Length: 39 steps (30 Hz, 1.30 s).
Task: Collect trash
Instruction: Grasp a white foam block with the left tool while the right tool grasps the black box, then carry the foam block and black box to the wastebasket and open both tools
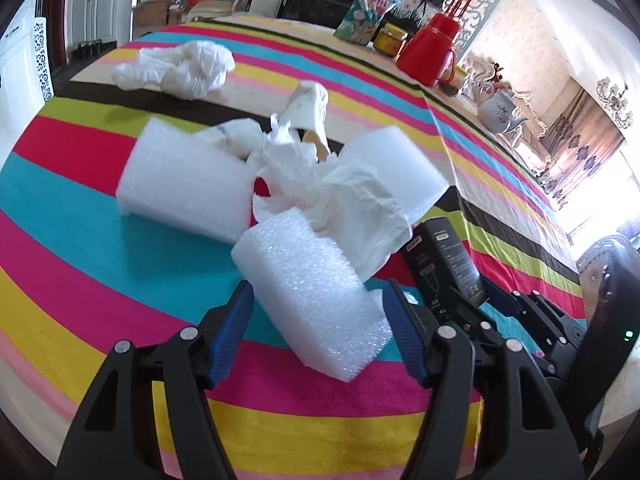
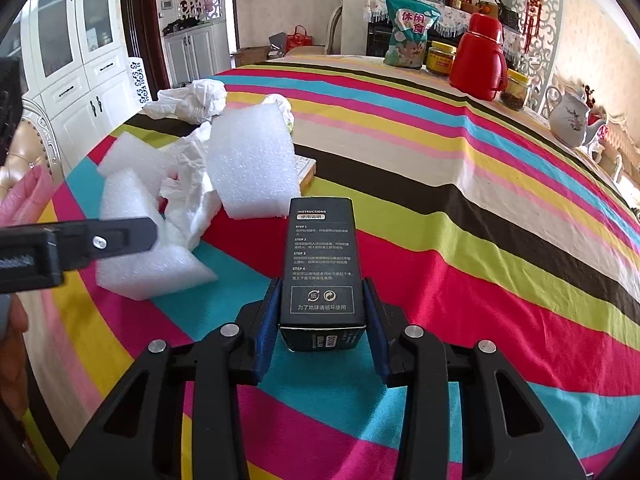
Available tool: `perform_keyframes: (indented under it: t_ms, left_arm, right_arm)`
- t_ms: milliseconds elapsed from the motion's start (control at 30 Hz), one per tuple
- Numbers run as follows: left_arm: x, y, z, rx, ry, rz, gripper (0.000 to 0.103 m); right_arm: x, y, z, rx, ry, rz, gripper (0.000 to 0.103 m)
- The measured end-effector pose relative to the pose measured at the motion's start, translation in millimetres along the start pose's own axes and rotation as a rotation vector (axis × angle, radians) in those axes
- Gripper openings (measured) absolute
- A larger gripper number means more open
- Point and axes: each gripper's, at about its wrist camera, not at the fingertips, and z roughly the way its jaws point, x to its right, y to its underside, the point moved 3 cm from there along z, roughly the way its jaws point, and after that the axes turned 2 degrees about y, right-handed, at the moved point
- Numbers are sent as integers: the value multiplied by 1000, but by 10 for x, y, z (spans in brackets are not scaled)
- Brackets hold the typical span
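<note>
My left gripper (image 1: 318,320) is open, its blue pads on either side of a white foam block (image 1: 312,296) lying on the striped tablecloth; the pads do not press it. Two more foam blocks (image 1: 184,188) (image 1: 396,168) and crumpled white tissue (image 1: 316,184) lie just beyond. A crumpled white plastic bag (image 1: 180,66) lies at the far left. My right gripper (image 2: 322,312) is shut on a black cardboard box (image 2: 322,260) with printed instructions; the box also shows in the left wrist view (image 1: 444,260). The left gripper's finger shows in the right wrist view (image 2: 120,236).
A snack bag (image 2: 410,34), yellow-lidded jars (image 2: 440,58), a red thermos jug (image 2: 478,60) and a white teapot (image 2: 570,120) stand along the table's far right edge. A small yellow box (image 2: 306,168) lies behind the foam. Chairs and white cabinets stand to the left.
</note>
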Motion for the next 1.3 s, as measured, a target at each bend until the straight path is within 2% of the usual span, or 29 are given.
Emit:
perform_keyframes:
  t_ms: [233,433,700,933,1300]
  left_arm:
    - [-8,9,-65,2,8,15,48]
    - [-53,30,-177,26,11,22,46]
    - [-163,-8,-564,123,3,31,46]
    - [-356,-58,-892,201,-3,22,46]
    - [-815,-76,-1381,295,-52,-23,46]
  right_arm:
    - [24,2,-97,28,12,30,38]
    - [52,-18,-274,68,26,56,38]
    - [63,-135,-558,133,24,82,38]
    - [-103,-231,-682,163,8,66,38]
    - [-487,-479,-773,203,-35,31,38]
